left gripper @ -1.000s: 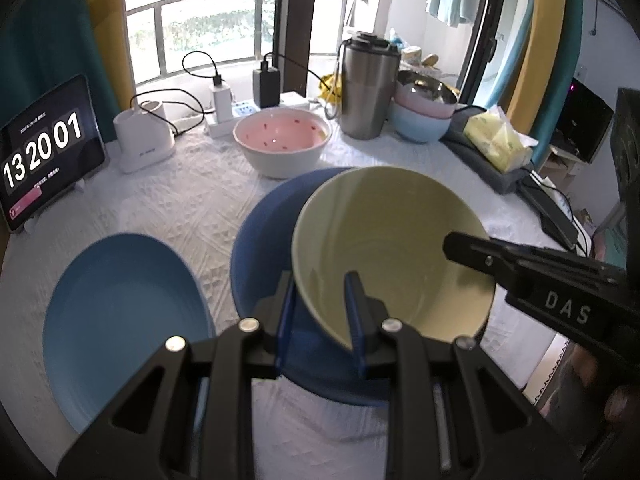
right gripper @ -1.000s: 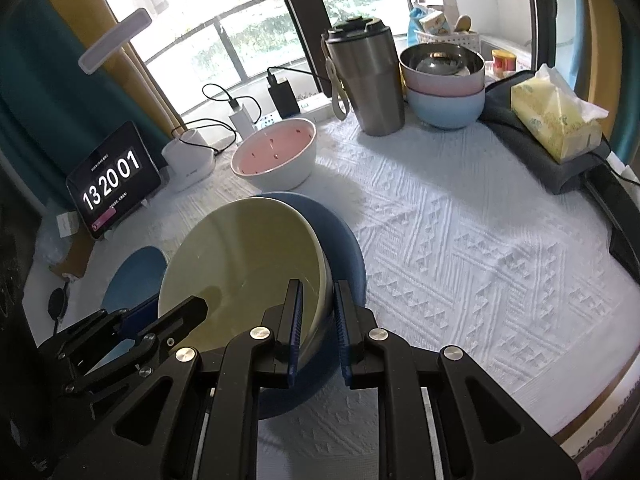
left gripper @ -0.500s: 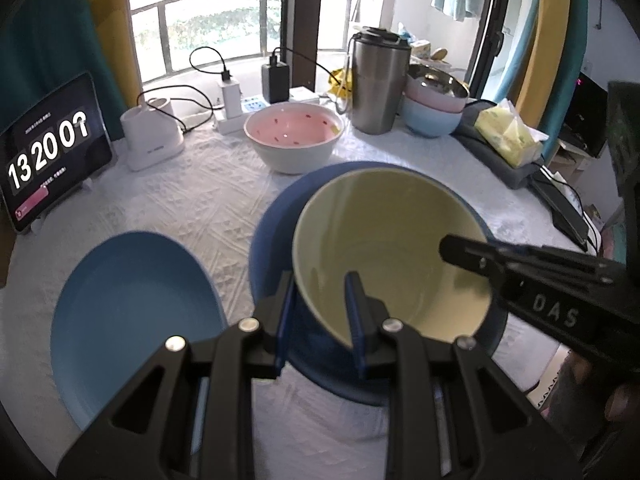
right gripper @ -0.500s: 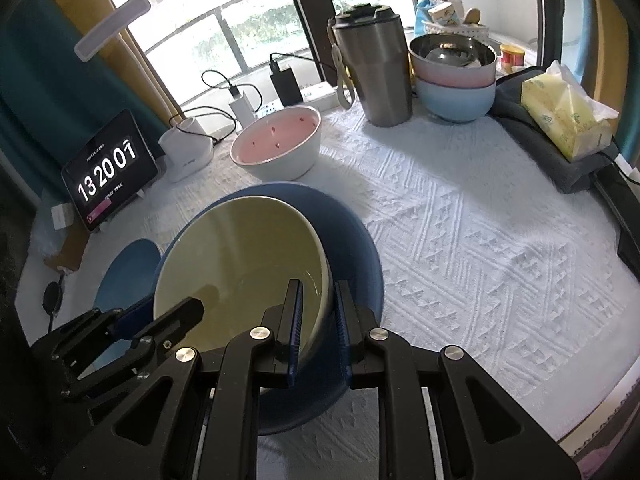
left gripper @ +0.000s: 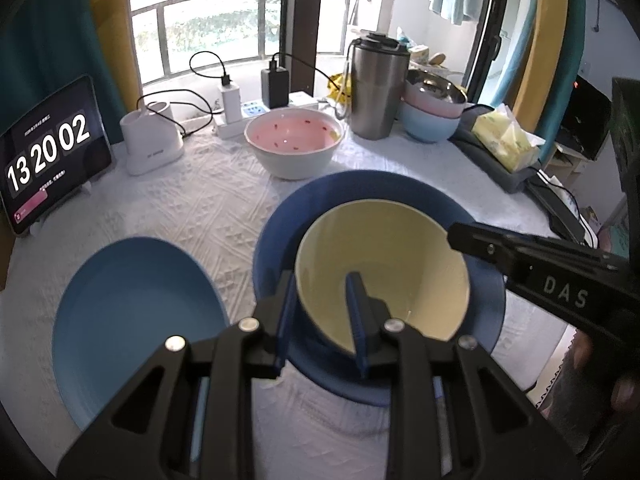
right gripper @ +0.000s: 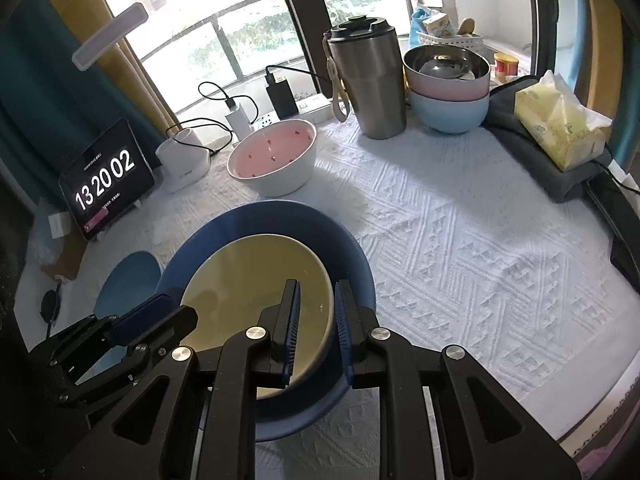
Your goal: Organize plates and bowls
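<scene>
A yellow bowl sits inside a wide dark blue plate on the white tablecloth. My left gripper is shut on the bowl's near-left rim, one pad outside the wall and one inside. It also shows at the lower left of the right wrist view, as the left gripper. My right gripper is shut on the opposite rim, and its tip, the right gripper, reaches in from the right. A light blue plate lies flat to the left.
Behind stand a pink-lined white bowl, a steel tumbler, stacked pink and blue bowls and a tissue pack. A tablet clock and chargers with cables line the far left. The table's edge curves at the right.
The yellow bowl has come down and levelled inside the dark blue plate, whose rim now shows all round it. Both grippers keep their hold on the rim.
</scene>
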`<state>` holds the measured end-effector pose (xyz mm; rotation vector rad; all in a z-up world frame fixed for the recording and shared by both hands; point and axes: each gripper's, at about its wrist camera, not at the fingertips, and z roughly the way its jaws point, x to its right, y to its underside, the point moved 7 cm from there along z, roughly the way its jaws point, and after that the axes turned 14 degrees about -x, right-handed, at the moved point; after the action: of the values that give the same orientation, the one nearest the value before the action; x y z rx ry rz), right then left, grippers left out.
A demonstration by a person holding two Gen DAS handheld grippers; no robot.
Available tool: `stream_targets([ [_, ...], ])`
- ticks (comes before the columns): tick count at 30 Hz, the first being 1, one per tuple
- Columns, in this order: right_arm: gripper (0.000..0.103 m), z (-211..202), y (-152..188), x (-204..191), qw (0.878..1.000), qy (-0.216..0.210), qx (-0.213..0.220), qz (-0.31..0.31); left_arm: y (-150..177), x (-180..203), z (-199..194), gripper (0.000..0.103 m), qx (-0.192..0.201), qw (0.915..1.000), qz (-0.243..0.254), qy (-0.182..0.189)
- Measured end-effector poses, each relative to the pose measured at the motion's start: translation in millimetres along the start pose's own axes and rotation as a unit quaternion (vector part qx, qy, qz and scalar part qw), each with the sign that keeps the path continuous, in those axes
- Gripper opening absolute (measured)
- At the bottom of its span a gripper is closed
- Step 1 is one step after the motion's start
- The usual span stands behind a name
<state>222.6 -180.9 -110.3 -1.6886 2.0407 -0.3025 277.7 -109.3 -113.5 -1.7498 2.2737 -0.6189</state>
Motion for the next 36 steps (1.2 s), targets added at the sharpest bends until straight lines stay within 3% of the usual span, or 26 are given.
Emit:
stream_targets([
  [16,0.019,-11,-3,-9,1.000,-0.012,0.011,-0.011,-11,-1,-16,0.028,0.020,0.9997,-0.010,0.007],
  [22,0.020,-15,-8,-11,1.000,-0.017,0.014,-0.013,-18,-4,-20,0.034,0.024,0.9996,-0.013,0.008],
  [36,0.020,-17,-30,-16,0.999,-0.023,0.020,-0.026,-42,-10,-22,0.035,0.036,0.9991,-0.020,0.003],
])
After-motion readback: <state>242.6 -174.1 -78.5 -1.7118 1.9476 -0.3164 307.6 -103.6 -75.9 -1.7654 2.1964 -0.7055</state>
